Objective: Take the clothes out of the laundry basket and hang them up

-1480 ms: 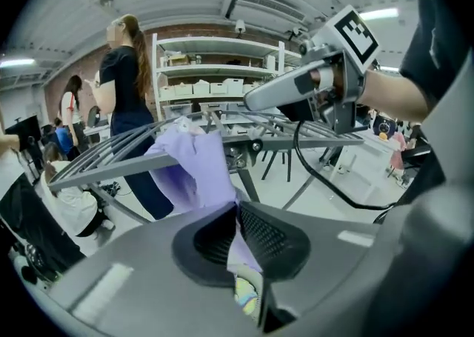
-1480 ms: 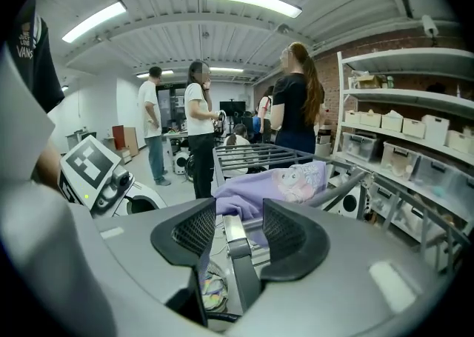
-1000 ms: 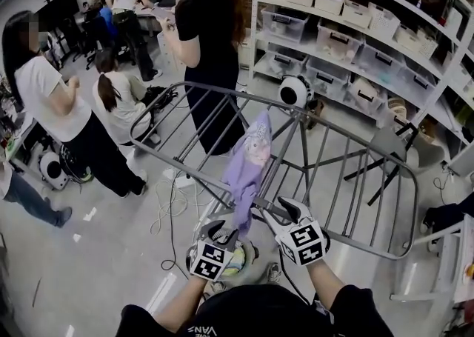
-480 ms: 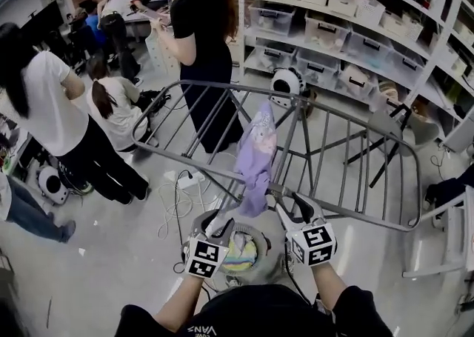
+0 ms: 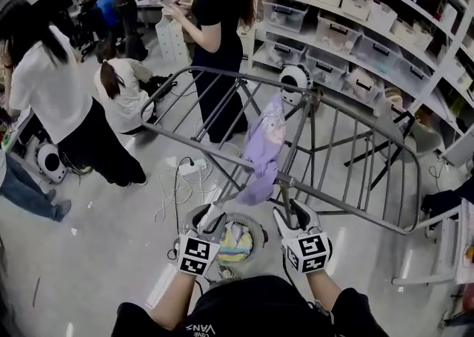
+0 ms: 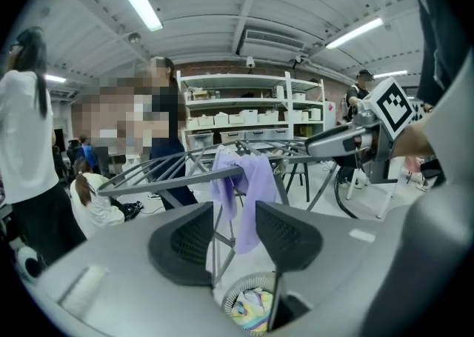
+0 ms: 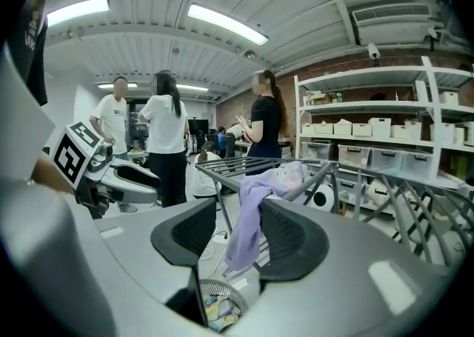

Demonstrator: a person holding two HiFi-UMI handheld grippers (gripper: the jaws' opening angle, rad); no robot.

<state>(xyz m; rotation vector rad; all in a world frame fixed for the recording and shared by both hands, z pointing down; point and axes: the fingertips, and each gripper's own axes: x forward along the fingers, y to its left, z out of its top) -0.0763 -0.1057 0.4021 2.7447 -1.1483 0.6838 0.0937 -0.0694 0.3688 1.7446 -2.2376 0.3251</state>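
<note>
While looking steeply down from the head view, noted grey drying rack (image 5: 326,198) spread across centre and right of frame. Lilac garment (image 5: 265,147) draped over a rail at mid-frame, hanging clear of both grippers. Round laundry basket (image 5: 252,221) on floor at bottom centre, by rack's near edge, holding multicoloured clothes (image 5: 235,243). Left gripper (image 5: 209,217) and right gripper (image 5: 292,215) flanking basket at bottom centre: jaws apart on both, nothing between pads.
</note>
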